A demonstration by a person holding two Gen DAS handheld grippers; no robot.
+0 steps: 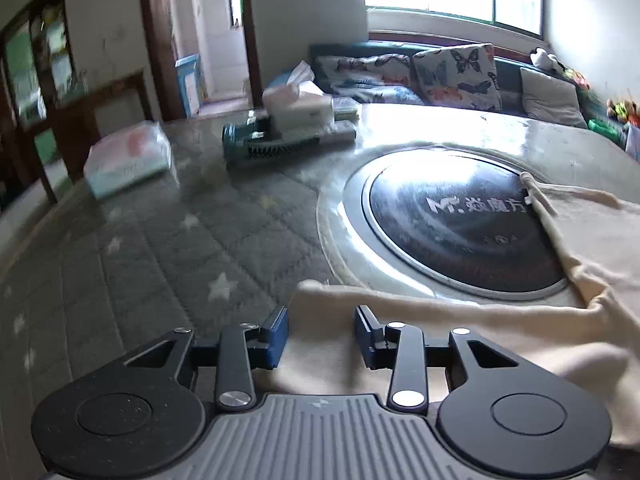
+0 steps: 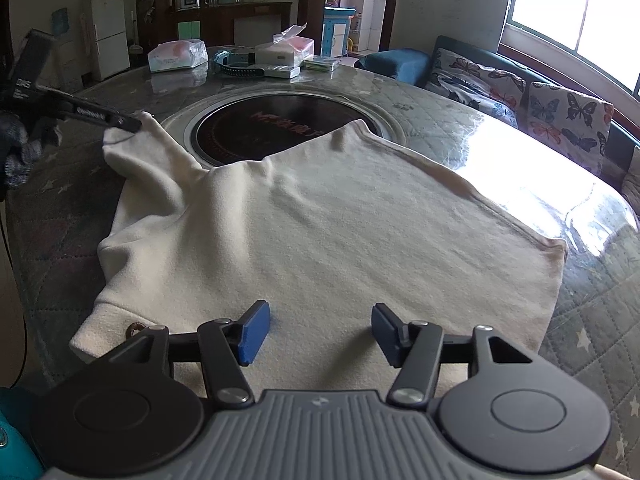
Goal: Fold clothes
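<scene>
A cream top (image 2: 320,224) lies spread flat on the round table (image 2: 500,152), its far edge overlapping the black cooktop disc (image 2: 256,128). One sleeve (image 2: 156,148) stretches out to the left. My left gripper (image 1: 322,336) is open over the sleeve's end (image 1: 360,304), with cloth showing in the gap between its blue pads (image 1: 276,336) and neither pad pressing on it. From the right wrist view, that left gripper (image 2: 132,124) sits right at the cuff. My right gripper (image 2: 320,332) is open just above the top's near part, pads apart.
At the table's far side sit a wrapped tissue pack (image 1: 128,156), a white tissue box (image 1: 300,108) and a teal device (image 1: 260,144). Beyond the table is a sofa with butterfly cushions (image 2: 560,116). A quilted star-print cover under glass (image 1: 160,260) forms the tabletop.
</scene>
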